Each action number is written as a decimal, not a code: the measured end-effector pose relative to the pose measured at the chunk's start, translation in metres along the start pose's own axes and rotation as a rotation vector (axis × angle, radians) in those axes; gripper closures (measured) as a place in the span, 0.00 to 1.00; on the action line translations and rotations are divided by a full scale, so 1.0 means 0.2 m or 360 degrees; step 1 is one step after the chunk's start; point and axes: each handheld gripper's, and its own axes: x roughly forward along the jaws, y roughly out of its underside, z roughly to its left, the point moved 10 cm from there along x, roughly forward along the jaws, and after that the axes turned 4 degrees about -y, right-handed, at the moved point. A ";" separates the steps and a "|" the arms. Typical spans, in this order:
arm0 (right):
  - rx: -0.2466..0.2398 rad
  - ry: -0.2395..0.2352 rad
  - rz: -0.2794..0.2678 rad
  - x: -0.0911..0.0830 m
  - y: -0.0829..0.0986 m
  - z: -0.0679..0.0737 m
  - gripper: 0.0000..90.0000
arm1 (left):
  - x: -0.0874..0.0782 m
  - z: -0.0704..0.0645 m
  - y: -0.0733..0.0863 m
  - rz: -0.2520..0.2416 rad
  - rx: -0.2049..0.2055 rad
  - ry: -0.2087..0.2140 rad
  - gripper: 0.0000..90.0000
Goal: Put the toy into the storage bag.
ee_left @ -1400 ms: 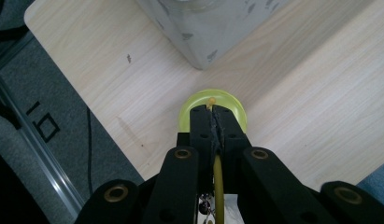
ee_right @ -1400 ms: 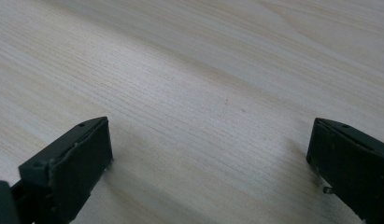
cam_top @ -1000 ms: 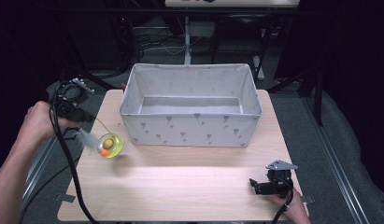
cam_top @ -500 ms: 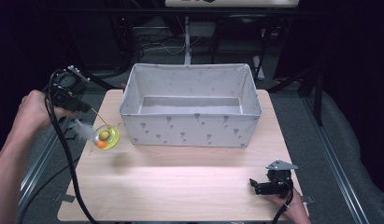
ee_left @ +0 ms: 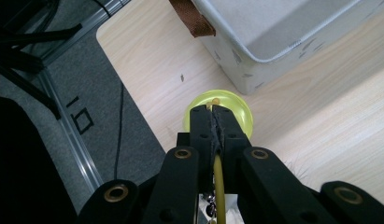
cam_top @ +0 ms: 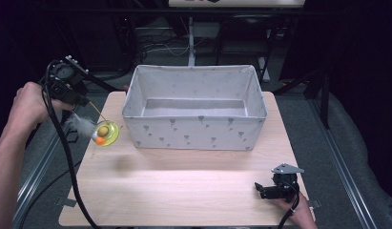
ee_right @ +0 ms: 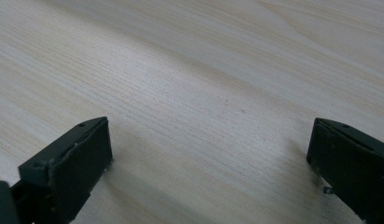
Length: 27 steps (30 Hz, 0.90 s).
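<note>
Left gripper (ee_left: 216, 122) clamped on yellow wand (ee_left: 218, 179), hiding most of the yellow disc (cam_top: 107, 133) left of fabric bin (cam_top: 196, 133). Feather (cam_top: 80, 125) blurred. Right gripper (ee_right: 210, 154) jaws apart, near the bin's front right.

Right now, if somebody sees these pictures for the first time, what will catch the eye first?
Probably the bright yellow toy with its orange ball and white feathers, hanging above the table's left edge from a thin yellow stem pinched in the left tool. Next comes the big grey fabric box, empty, at the back of the wooden table. The right tool rests open near the front right corner.
</note>
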 end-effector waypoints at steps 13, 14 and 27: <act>0.0000 0.0001 0.0001 0.00 0.00 0.00 0.00 | -0.11 0.09 -0.10 -0.0033 -0.0035 -0.0086 0.98; 0.0000 0.0001 0.0001 0.00 0.00 0.00 0.00 | -0.12 0.10 -0.11 -0.0033 -0.0033 -0.0096 0.98; 0.0000 0.0001 0.0001 0.00 0.00 0.00 0.00 | -0.22 0.19 -0.24 -0.0055 -0.0054 -0.0168 0.98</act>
